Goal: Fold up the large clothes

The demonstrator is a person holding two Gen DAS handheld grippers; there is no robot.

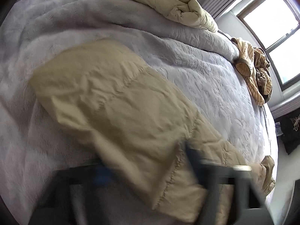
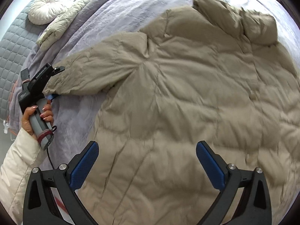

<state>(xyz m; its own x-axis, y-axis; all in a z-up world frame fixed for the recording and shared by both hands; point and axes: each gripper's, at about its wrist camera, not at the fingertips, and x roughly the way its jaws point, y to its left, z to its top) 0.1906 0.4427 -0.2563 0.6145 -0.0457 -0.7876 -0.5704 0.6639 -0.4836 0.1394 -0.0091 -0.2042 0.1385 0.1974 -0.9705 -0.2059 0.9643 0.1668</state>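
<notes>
A large beige puffer jacket (image 2: 187, 103) lies spread flat on the lilac bedspread (image 2: 78, 116), hood (image 2: 258, 28) at the far right. Its left sleeve (image 2: 93, 71) stretches out to the left. My left gripper (image 2: 49, 91) is clamped on that sleeve's cuff, with a blue pad showing under the fabric. In the left wrist view the sleeve (image 1: 116, 103) runs back between the blurred fingers of the left gripper (image 1: 150, 178). My right gripper (image 2: 148, 161) hangs open over the jacket's lower body, with nothing pinched between its blue pads (image 2: 86, 165).
A folded cream duvet (image 1: 168, 3) and a striped garment (image 1: 256, 71) lie near the bed's far edge below a window (image 1: 271, 28). A round white cushion (image 2: 46, 7) sits on grey quilting (image 2: 15, 43). A person's hand (image 2: 41, 114) in a white sleeve (image 2: 16, 168) holds the left gripper.
</notes>
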